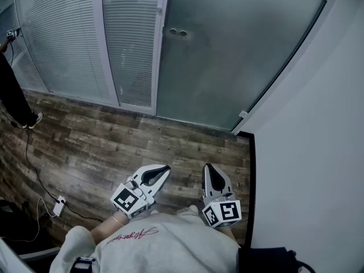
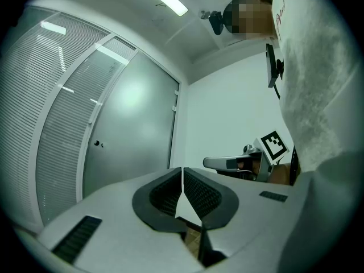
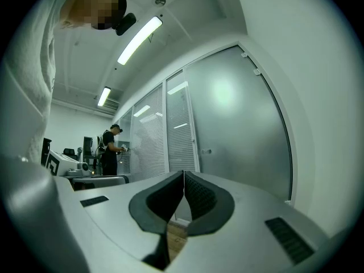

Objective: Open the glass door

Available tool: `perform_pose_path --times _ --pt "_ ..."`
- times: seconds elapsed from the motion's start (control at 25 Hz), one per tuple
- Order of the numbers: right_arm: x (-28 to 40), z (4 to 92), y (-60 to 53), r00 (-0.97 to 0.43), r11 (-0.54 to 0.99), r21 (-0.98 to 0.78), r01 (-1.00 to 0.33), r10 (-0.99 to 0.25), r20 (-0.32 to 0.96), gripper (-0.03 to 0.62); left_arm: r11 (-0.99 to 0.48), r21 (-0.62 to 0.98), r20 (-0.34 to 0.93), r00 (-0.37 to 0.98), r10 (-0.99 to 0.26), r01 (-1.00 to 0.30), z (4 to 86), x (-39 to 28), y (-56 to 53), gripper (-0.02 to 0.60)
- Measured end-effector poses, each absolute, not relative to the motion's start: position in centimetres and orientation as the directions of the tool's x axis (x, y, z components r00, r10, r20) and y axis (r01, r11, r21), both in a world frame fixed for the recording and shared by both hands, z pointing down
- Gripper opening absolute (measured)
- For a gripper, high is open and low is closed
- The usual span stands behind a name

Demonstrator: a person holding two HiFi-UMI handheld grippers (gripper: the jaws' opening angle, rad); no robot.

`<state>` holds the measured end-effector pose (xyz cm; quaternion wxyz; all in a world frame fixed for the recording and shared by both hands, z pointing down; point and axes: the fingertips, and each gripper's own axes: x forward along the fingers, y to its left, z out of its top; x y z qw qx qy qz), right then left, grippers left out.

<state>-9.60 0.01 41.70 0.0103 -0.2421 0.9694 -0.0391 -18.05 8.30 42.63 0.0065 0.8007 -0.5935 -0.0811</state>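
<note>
A frosted glass door (image 1: 227, 56) stands ahead, shut, with a small round handle fitting (image 1: 177, 32) near its left edge and clips at its right edge. The same glass door (image 2: 133, 124) shows in the left gripper view and the glass door (image 3: 239, 135) again in the right gripper view. My left gripper (image 1: 165, 168) and right gripper (image 1: 208, 168) are held side by side close to my body, well short of the door. Both point level toward it. Each has its jaws closed together with nothing between them.
Glass panels with blinds (image 1: 74, 44) stand left of the door. A white wall (image 1: 318, 135) runs along the right. The floor is wood plank (image 1: 96, 152). A cable and white plug block (image 1: 58, 206) lie at lower left. Another person (image 3: 108, 147) stands far left.
</note>
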Motion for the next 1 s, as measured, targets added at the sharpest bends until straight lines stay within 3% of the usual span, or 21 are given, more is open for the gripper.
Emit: perform_pose_path --times 0.4,1.0 --pt "-11.7 41.8 -2.6 -0.885 0.880 -0.098 -0.465 -0.465 0.023 0.018 -0.229 0.113 -0.138 0.213 -0.967 -0.967 41.9 -21.5 6.8 0.025" --pt "-22.9 41.6 -12.2 -0.917 0.915 -0.056 -0.399 -0.398 0.015 0.018 -0.136 0.107 -0.125 0.122 -0.985 -0.985 42.3 -31.6 -1.2 0.025"
